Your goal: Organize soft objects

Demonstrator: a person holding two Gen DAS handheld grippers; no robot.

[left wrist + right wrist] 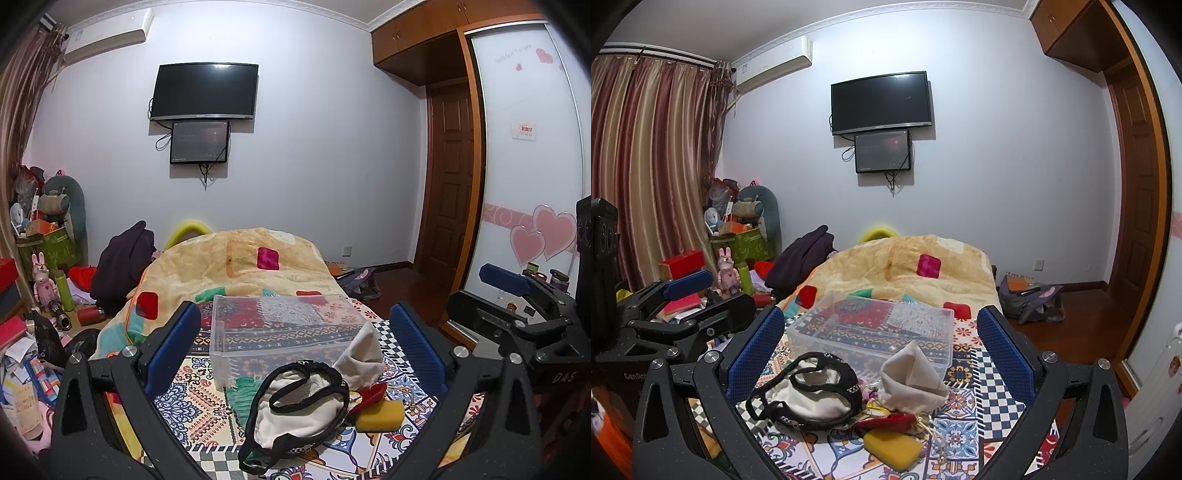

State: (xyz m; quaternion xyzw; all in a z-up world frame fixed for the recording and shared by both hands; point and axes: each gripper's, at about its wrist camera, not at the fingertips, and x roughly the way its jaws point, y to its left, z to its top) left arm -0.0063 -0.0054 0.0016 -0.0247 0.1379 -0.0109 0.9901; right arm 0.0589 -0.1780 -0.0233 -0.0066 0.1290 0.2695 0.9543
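Note:
A pile of soft things lies on the patterned bedspread (207, 413): a white cloth with black trim (303, 406) (812, 391), a cream cloth (364, 358) (912, 380), a yellow sponge (380, 415) (892, 448), a red piece (371, 395) (886, 421) and a green knit piece (240, 398). A clear plastic box (284, 332) (875, 328) stands just behind the pile, with nothing in it. My left gripper (303, 350) is open above the pile. My right gripper (882, 362) is open above it too, and shows at the right of the left wrist view (517, 291).
A rumpled beige quilt (243, 262) covers the far half of the bed. Clutter, boxes and toys fill the floor at left (44, 280). A bag (1030, 299) lies on the wooden floor at right, near the wardrobe (524, 147). A TV (205, 90) hangs on the far wall.

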